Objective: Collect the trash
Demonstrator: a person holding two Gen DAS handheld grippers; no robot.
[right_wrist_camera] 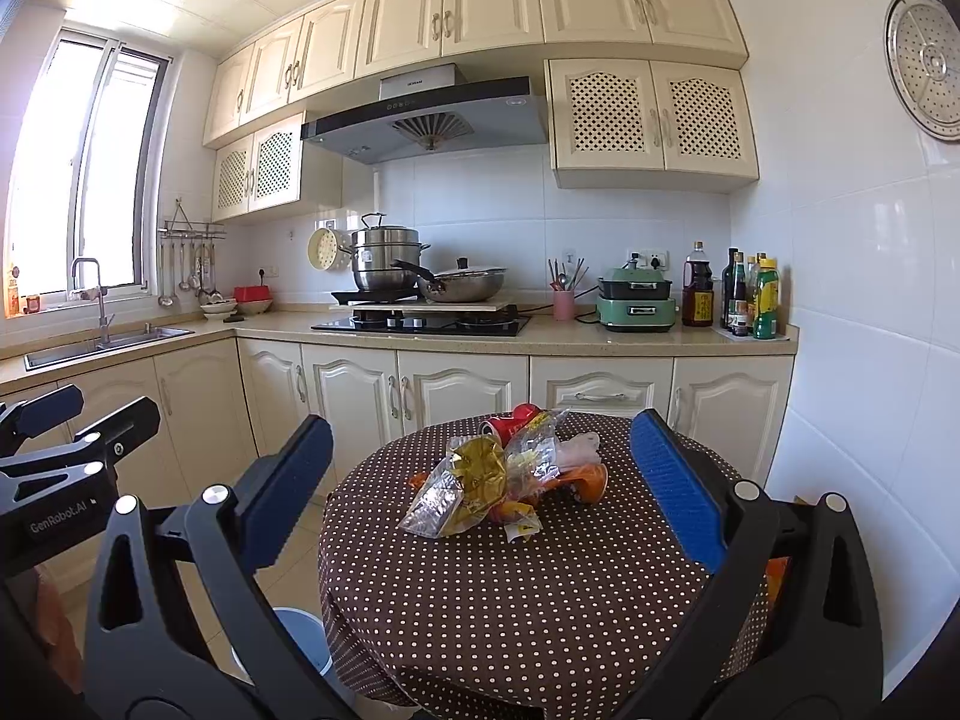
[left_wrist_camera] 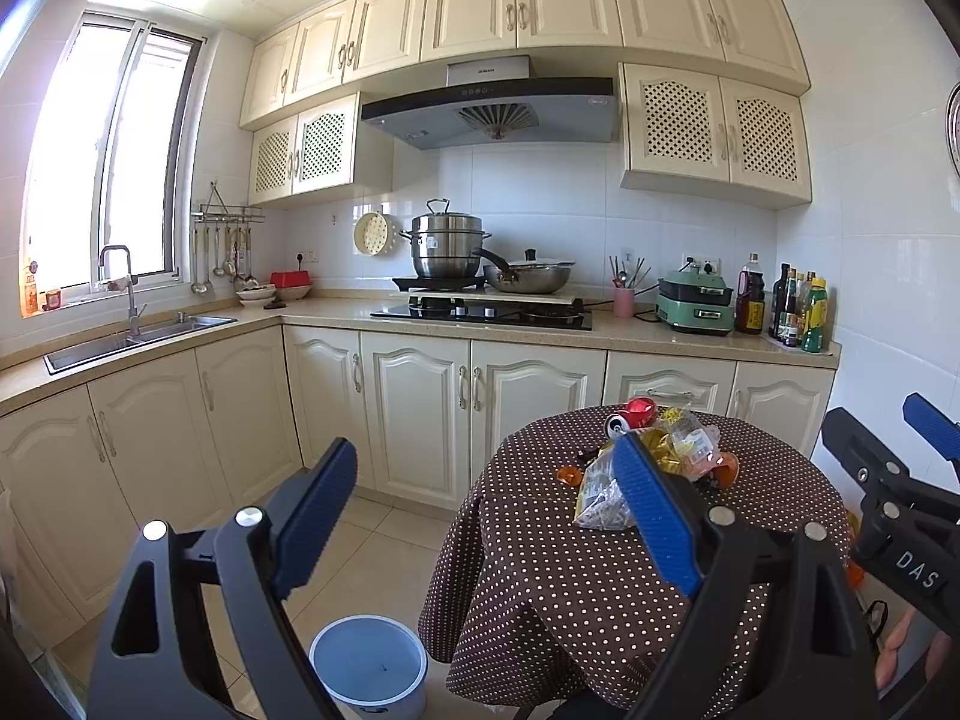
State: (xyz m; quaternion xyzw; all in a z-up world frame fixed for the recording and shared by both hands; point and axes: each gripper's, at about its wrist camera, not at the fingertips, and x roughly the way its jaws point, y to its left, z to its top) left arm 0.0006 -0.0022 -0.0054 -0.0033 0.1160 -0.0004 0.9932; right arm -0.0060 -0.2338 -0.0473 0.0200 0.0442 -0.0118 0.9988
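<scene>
Trash sits heaped on one round table draped in a brown, white-dotted cloth (right_wrist_camera: 540, 588): one crushed red drink can (right_wrist_camera: 510, 423) at the far side, two crinkled clear plastic wrappers (right_wrist_camera: 441, 504), one gold foil bag (right_wrist_camera: 480, 471), and what look like two orange plastic pieces (right_wrist_camera: 591, 480), though overlap blurs the count. The right gripper (right_wrist_camera: 480, 480) hangs above the table's near edge, its two blue-padded fingers (right_wrist_camera: 675, 480) spread wide and empty, the heap between and beyond them. The left gripper (left_wrist_camera: 480, 501) is likewise spread and empty; the heap lies just beyond its right finger, and one white round plastic bin (left_wrist_camera: 369, 666) stands on the floor below, between its fingers.
</scene>
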